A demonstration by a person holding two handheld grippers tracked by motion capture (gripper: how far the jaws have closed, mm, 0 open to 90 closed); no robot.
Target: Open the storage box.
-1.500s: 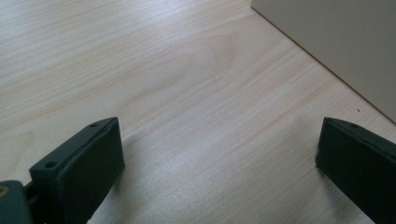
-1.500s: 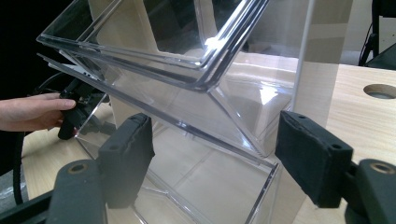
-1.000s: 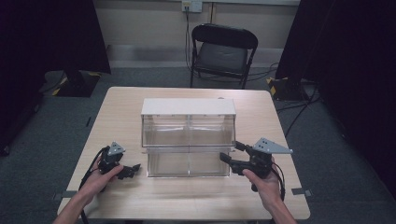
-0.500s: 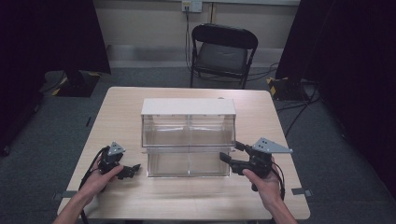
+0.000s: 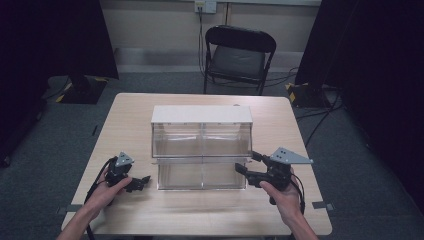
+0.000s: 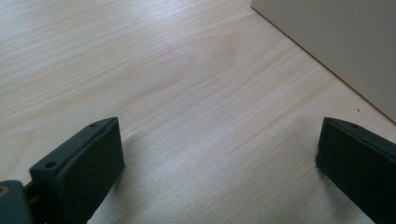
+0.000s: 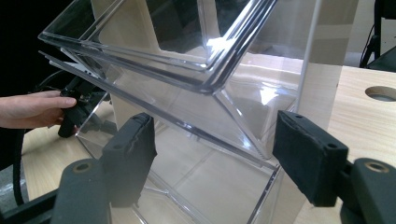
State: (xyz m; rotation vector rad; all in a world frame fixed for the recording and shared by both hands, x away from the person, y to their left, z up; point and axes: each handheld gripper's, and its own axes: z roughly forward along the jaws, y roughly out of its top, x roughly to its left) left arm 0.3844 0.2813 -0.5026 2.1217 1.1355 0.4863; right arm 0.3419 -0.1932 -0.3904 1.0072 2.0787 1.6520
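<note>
A clear plastic bin cabinet with a white top and white sides stands in the middle of the wooden table; it has an upper and a lower row of see-through bins. My left gripper rests low on the table just left of the lower row, jaws open and apart from the cabinet. In the left gripper view the open left gripper holds nothing, and the cabinet's white side lies ahead. My right gripper is open at the cabinet's lower right corner. In the right gripper view the right gripper spans the clear bin's edge.
A black folding chair stands beyond the table's far edge. A round hole is in the tabletop to the right of the cabinet. Dark curtains flank the room. The other hand and its gripper show through the clear bins.
</note>
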